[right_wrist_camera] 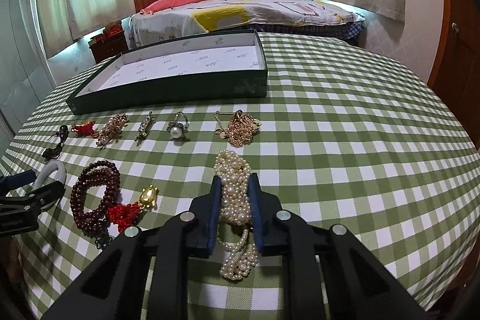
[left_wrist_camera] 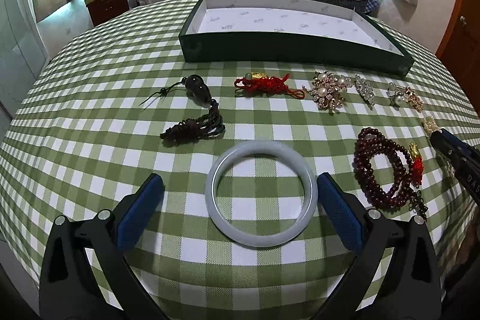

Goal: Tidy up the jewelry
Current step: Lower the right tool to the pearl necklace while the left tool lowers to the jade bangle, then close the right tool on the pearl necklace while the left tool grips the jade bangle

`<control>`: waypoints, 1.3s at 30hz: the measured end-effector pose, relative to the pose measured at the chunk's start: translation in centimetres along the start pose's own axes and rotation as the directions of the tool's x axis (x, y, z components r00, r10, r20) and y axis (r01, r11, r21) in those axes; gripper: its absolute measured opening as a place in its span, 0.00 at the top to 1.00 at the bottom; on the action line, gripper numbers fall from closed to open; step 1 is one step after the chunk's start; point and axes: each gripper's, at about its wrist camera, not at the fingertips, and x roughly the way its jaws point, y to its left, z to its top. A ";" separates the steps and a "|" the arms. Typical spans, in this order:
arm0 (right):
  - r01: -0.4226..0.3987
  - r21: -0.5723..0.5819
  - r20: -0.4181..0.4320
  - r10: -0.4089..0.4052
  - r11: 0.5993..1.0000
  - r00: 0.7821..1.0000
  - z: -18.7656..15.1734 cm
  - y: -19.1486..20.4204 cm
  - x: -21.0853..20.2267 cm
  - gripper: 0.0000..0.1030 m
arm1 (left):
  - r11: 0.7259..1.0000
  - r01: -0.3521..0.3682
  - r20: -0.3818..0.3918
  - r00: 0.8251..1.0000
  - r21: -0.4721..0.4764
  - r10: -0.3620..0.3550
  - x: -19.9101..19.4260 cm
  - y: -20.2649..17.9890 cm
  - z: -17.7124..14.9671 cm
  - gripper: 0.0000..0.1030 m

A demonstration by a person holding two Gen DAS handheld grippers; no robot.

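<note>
Gleaming cream pearl strands [right_wrist_camera: 235,191], bunched between right gripper [right_wrist_camera: 235,185] jaws

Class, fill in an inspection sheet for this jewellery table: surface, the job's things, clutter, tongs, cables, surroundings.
Surface: green checked tablecloth, flat.
Job's things: empty box; pale bangle, dark bead string, brooch, pearl ring, gold chain lying loose.
Clutter: nothing seen.
Tongs: left tongs open around the bangle, not touching; right tongs closed on the pearl necklace.
Cables: nothing seen.
Surroundings: bed, curtains.
</note>
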 end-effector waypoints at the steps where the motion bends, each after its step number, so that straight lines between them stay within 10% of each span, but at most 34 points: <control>1: -0.002 0.001 0.001 0.002 1.000 1.000 0.0 0.0 0.0 0.81 | 1.000 0.000 -0.001 1.000 -0.001 0.000 0.0 0.0 0.0 0.04; 7: -0.010 0.009 0.004 0.010 1.000 1.000 -0.1 -0.1 -0.1 0.81 | 1.000 0.004 0.013 1.000 -0.008 -0.004 -0.3 0.2 -0.3 0.07; 11: -0.014 0.014 0.008 0.014 1.000 1.000 -0.1 -0.2 -0.1 0.82 | 1.000 0.007 0.043 0.999 -0.003 -0.007 -0.9 0.3 -0.5 0.33; 39: -0.045 0.016 0.058 0.044 0.999 0.997 1.0 0.0 -1.8 0.89 | 1.000 0.016 0.135 0.991 0.021 -0.018 -3.4 0.0 0.4 0.33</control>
